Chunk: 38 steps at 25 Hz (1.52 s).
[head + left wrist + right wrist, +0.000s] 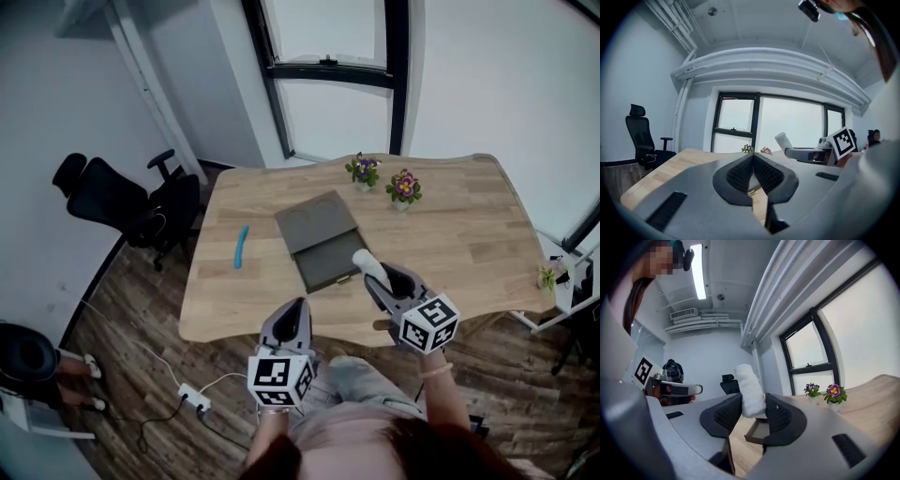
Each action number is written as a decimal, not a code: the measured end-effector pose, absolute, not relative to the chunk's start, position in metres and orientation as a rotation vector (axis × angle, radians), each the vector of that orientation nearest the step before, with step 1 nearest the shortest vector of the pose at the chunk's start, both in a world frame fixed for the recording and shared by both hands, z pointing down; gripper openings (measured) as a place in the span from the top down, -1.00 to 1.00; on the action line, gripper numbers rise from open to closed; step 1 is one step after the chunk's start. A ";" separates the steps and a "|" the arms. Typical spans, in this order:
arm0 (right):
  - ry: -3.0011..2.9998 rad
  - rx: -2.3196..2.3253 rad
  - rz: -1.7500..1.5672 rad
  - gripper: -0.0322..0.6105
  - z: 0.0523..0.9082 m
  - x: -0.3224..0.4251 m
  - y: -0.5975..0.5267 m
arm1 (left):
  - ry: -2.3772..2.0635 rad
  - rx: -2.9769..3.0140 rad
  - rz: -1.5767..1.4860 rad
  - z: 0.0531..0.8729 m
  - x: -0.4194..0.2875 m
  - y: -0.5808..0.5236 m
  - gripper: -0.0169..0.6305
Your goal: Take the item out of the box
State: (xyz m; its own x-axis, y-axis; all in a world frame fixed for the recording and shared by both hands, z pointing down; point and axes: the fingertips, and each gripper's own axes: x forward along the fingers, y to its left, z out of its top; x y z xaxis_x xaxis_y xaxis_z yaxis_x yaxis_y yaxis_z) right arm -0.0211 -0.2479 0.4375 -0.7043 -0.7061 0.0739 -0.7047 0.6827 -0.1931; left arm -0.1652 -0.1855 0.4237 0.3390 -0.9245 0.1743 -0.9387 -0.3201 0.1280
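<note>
A flat grey box (330,259) lies open in the middle of the wooden table (459,244), its lid (315,221) folded back toward the window. My right gripper (378,278) hovers over the box's near right corner, shut on a white roll (367,262) that sticks up past the fingertips. In the right gripper view the white roll (749,390) stands upright between the pads, above the box (757,432). My left gripper (298,306) is at the table's near edge, raised, its jaws shut with nothing in them (753,157).
A blue object (242,246) lies on the table left of the box. Two small flower pots (364,172) (404,187) stand at the far side. A black office chair (131,202) is on the floor to the left. A power strip (195,400) lies on the floor.
</note>
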 end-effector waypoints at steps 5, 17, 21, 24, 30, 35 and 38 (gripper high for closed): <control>2.847 -1.190 -0.344 0.46 0.431 -0.015 -0.237 | -1.707 2.404 0.085 0.417 -0.160 -0.176 0.94; 2.795 -1.143 -0.417 0.46 0.432 -0.007 -0.213 | -1.729 2.394 0.072 0.412 -0.153 -0.153 0.94; 2.791 -1.136 -0.409 0.46 0.428 -0.007 -0.207 | -1.735 2.396 0.073 0.411 -0.151 -0.144 0.94; 2.781 -1.142 -0.392 0.46 0.423 -0.006 -0.200 | -1.738 2.401 0.067 0.408 -0.149 -0.137 0.94; 2.768 -1.166 -0.354 0.46 0.413 -0.003 -0.183 | -1.742 2.419 0.048 0.399 -0.144 -0.125 0.94; 2.764 -1.177 -0.331 0.46 0.409 0.006 -0.179 | -1.751 2.421 0.047 0.395 -0.138 -0.120 0.94; 2.768 -1.171 -0.322 0.46 0.407 0.011 -0.178 | -1.757 2.411 0.043 0.395 -0.133 -0.118 0.94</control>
